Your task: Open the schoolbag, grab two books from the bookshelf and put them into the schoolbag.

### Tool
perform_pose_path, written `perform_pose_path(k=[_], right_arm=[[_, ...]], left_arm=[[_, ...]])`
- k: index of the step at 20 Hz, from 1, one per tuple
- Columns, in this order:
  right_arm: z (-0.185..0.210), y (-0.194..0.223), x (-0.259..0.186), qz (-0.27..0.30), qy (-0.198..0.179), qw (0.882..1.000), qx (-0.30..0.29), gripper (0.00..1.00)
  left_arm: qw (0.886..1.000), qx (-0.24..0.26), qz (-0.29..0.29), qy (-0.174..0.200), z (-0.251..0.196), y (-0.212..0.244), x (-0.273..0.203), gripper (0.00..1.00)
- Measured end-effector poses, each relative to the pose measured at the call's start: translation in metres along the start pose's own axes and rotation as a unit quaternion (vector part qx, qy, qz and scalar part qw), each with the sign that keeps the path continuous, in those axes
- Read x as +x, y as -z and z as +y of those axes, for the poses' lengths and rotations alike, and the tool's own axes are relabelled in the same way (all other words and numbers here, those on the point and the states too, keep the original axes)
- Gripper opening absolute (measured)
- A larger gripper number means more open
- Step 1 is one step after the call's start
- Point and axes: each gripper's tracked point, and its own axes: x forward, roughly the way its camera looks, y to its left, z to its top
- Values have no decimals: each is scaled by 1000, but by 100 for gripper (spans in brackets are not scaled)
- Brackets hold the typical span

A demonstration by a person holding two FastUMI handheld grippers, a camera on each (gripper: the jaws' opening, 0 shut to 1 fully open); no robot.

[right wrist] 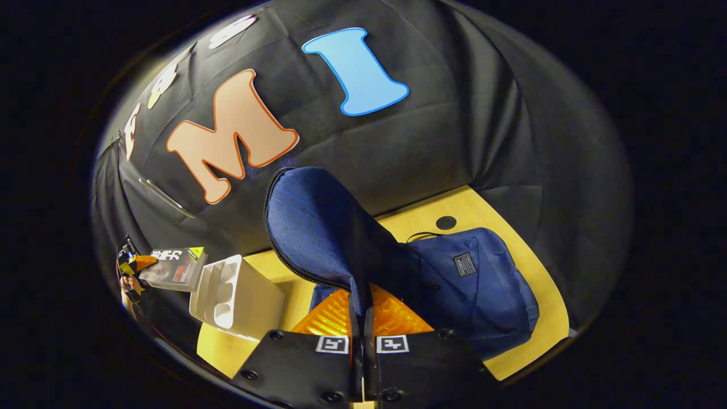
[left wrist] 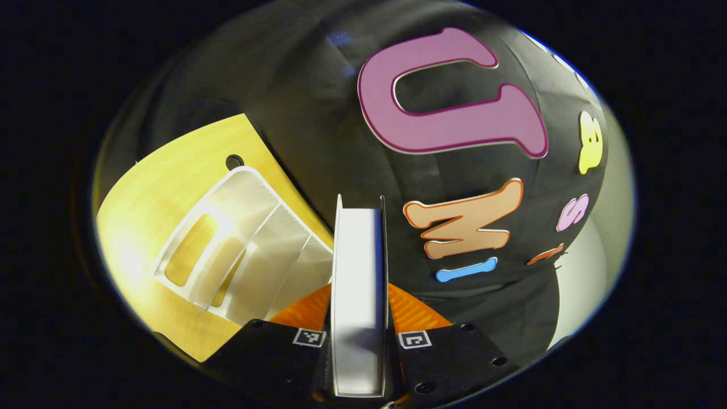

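The schoolbag lies on the wooden bench, its flap pinched and lifted by the right tool. At nine o'clock stands the white bookshelf. The left tool clamps a book, page edges showing.

Left tool: a book stands upright between its fingers and blocks the way straight ahead.
Bookshelf: white, on the tabletop, its compartments open.
Right tool: pinches the raised flap of the schoolbag, which stands in front.
Free room: bare tabletop between bookshelf and schoolbag.
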Motion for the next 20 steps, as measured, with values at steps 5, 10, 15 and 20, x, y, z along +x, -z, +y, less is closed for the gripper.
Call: perform_pose_path(k=[5, 10, 15, 20], right_arm=[[0, -1, 1, 0, -6, 1000, 1, 4], [-1, -2, 0, 0, -13, 1000, 7, 2], [-4, -7, -5, -3, -17, 1000, 7, 4], [-5, -8, -8, -5, -22, 1000, 13, 5]], left_arm=[[999, 10, 49, 19, -24, 56, 55, 34], [993, 11, 111, 29, -45, 123, 112, 34], [986, 10, 164, 29, -55, 190, 171, 32], [978, 5, 206, 21, -62, 253, 223, 32]])
